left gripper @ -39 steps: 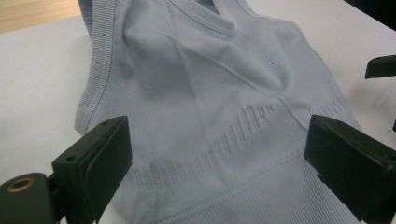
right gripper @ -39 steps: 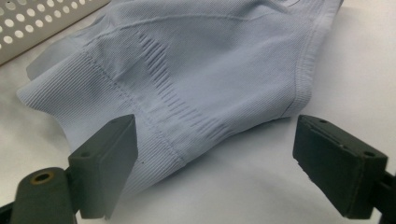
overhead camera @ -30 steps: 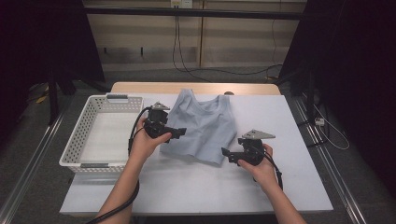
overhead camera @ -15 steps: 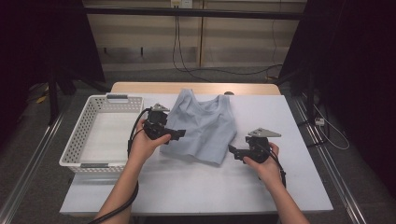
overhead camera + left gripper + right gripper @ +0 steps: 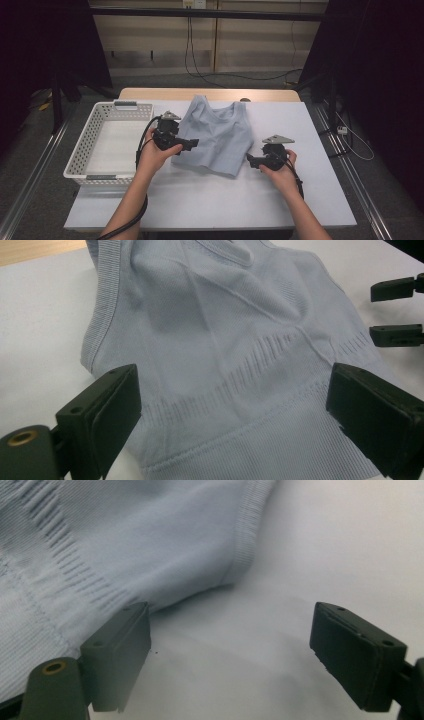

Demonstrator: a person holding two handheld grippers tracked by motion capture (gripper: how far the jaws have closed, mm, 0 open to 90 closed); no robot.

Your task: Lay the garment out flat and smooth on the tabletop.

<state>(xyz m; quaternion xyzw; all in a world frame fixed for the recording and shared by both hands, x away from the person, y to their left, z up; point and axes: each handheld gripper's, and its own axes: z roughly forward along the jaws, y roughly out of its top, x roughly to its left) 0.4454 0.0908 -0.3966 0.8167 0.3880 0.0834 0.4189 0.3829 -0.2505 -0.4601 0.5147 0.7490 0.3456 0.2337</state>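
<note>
Lying flat at frame centre was one pale blue ribbed knit top (image 5: 216, 136) | left gripper (image 5: 190, 145) jaws spread above its hem | right gripper (image 5: 251, 161) jaws spread beside its edge | one white plastic basket (image 5: 84, 152) at left

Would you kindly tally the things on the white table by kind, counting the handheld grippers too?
Light blue tank top: 1
White plastic basket: 1
Handheld grippers: 2, the left gripper and the right gripper, both with jaws open
Total: 4
</note>
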